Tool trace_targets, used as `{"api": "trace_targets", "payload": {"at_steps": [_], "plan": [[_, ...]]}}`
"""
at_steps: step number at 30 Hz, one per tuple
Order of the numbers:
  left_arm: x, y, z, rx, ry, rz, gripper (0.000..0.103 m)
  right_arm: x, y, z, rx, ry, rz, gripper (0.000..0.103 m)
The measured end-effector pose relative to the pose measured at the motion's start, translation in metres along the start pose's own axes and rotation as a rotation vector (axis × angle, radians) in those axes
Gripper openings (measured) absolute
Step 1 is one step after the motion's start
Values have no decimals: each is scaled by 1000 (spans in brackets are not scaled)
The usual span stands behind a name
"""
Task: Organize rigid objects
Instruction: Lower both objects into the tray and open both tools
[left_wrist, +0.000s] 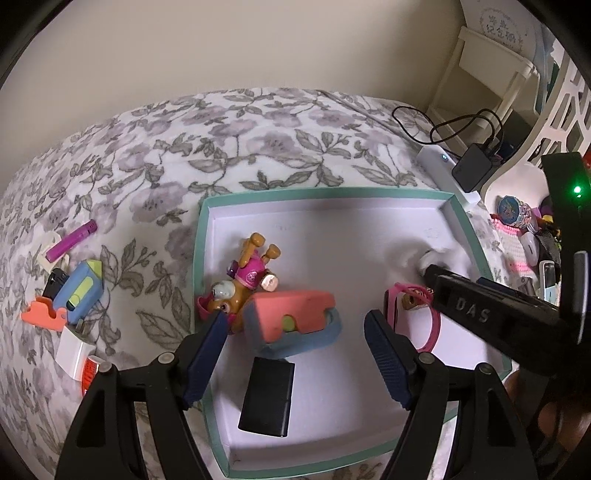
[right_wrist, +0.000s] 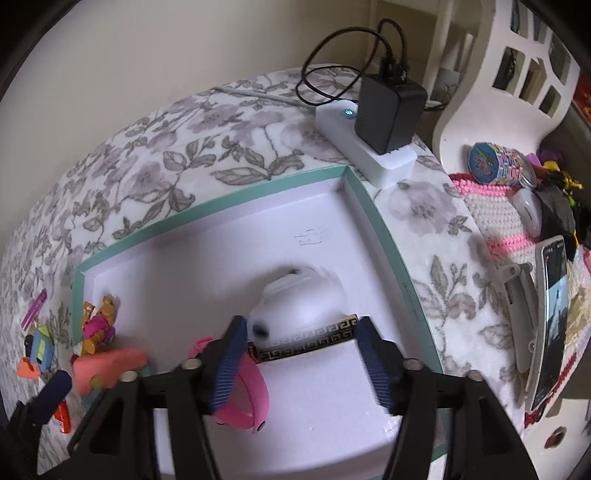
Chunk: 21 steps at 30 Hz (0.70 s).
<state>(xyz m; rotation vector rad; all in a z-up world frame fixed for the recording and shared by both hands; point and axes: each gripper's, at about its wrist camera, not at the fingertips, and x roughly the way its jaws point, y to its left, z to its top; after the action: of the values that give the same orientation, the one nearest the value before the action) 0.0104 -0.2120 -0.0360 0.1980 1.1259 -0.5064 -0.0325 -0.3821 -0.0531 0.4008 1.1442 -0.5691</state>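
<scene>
A teal-rimmed white box (left_wrist: 202, 258) lies on the floral bedspread. In it are a toy dog figure (left_wrist: 243, 284), a pink-and-blue block (left_wrist: 295, 325), a black rectangular case (left_wrist: 267, 397) and a pink watch band (left_wrist: 430, 321). My left gripper (left_wrist: 295, 347) is open and empty above the block. My right gripper (right_wrist: 301, 345) spans a black-and-gold patterned bar (right_wrist: 306, 341) held between its fingers, above a blurred white object (right_wrist: 295, 299) in the box (right_wrist: 369, 206). The pink band (right_wrist: 247, 398) lies under its left finger.
Left of the box lie a purple lighter (left_wrist: 72, 240), a blue-and-yellow toy (left_wrist: 81, 295), an orange piece (left_wrist: 42, 314) and a white plug (left_wrist: 72, 354). A white power strip with a black adapter (right_wrist: 388, 110) sits behind the box. A phone (right_wrist: 550, 314), a hair clip (right_wrist: 521, 310) and a knitted mat (right_wrist: 491, 214) lie to the right.
</scene>
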Motion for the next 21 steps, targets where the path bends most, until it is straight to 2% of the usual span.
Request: {"api": "trace_targets", "payload": {"at_steps": [6, 8, 14, 21], "plan": [[-3, 5, 2, -17, -14, 18, 79, -1, 4, 0, -32, -14, -17, 76], [-6, 8, 3, -28, -29, 29, 89, -1, 4, 0, -35, -14, -19, 76], [-13, 22, 8, -76, -66, 46, 90, -5, 5, 2, -37, -29, -19, 78], [-16, 47, 10, -159, -61, 62, 90, -7, 10, 2, -53, -37, -33, 82]]}}
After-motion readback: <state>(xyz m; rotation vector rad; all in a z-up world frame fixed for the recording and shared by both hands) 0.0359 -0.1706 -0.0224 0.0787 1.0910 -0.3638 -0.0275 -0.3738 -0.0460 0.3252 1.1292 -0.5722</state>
